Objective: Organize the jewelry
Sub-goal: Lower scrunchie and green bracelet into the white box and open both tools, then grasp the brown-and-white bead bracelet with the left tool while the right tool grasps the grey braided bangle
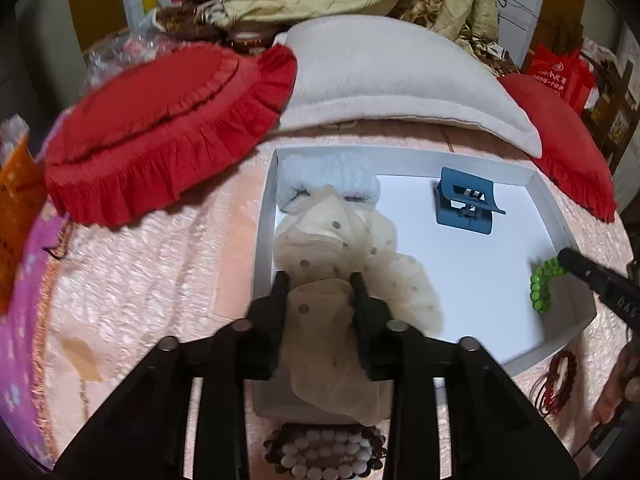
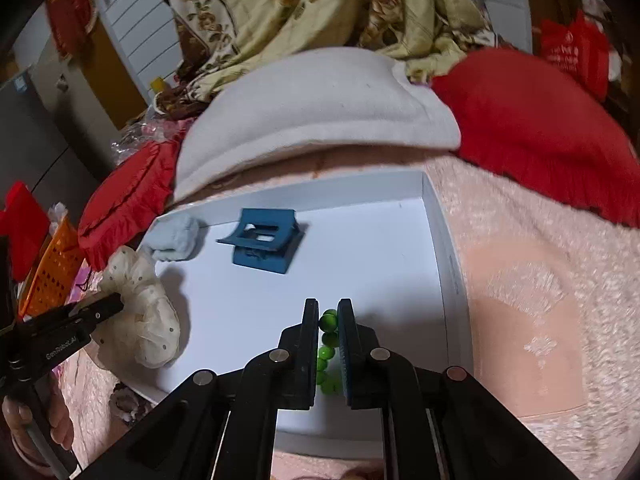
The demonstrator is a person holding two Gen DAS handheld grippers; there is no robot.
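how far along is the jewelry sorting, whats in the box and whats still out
Done: the blue hair claw and pale blue scrunchie lie in the white box. In hand: the left gripper brackets the cream scrunchie; the right gripper pinches the green bead bracelet. Left: the brown-and-white bracelet and red bracelet outside.

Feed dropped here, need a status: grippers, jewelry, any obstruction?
Left gripper around cream scrunchie, over box. Right gripper shut on green bracelet. Path clear.
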